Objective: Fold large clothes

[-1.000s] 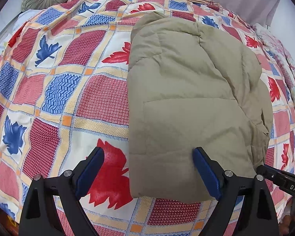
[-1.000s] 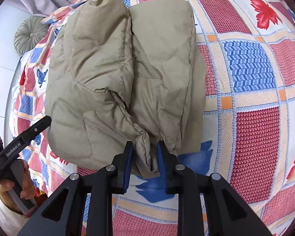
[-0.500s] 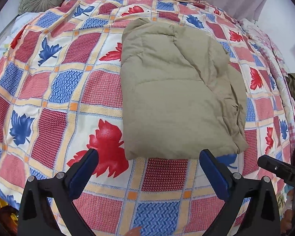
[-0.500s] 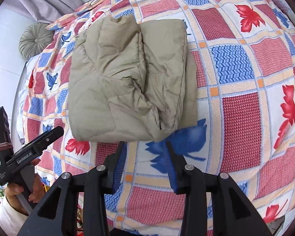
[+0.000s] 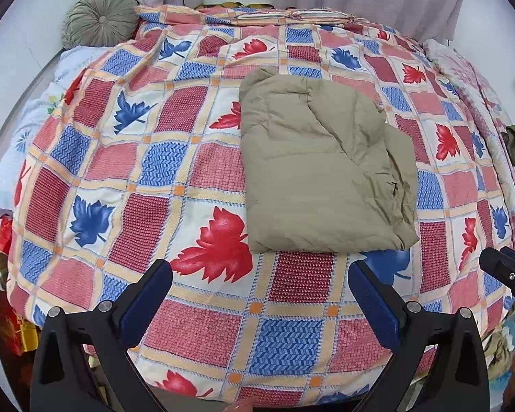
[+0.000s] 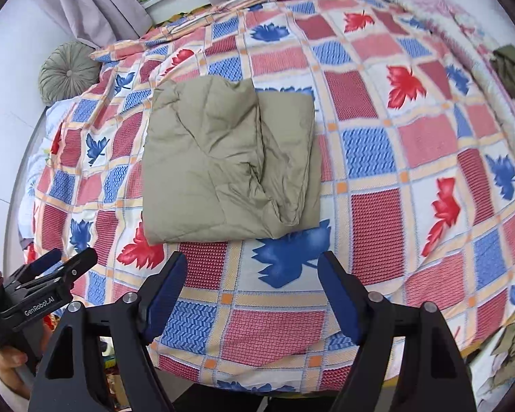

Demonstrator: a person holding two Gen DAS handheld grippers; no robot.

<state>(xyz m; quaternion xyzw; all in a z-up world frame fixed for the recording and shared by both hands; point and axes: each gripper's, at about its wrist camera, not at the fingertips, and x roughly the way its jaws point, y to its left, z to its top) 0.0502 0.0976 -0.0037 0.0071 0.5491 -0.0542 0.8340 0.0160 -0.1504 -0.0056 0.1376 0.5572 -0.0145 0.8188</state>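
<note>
Jacket [image 5: 312,168]: khaki puffy, folded into a squarish bundle, long side running up the bed [image 5: 195,312], mid-quilt
Left tool [image 5: 259,304]: spread wide, holding nothing
Right tool [image 6: 252,290]: jaws opening, nothing between

Folded jacket [image 5: 319,171] on bedspread [image 5: 154,158], cushion [image 5: 98,15] behind

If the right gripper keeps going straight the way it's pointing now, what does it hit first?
Most likely the bedspread, around the blue leaf print just short of the folded jacket. The right gripper has nothing between its opening jaws, though depth is hard to judge.
</note>
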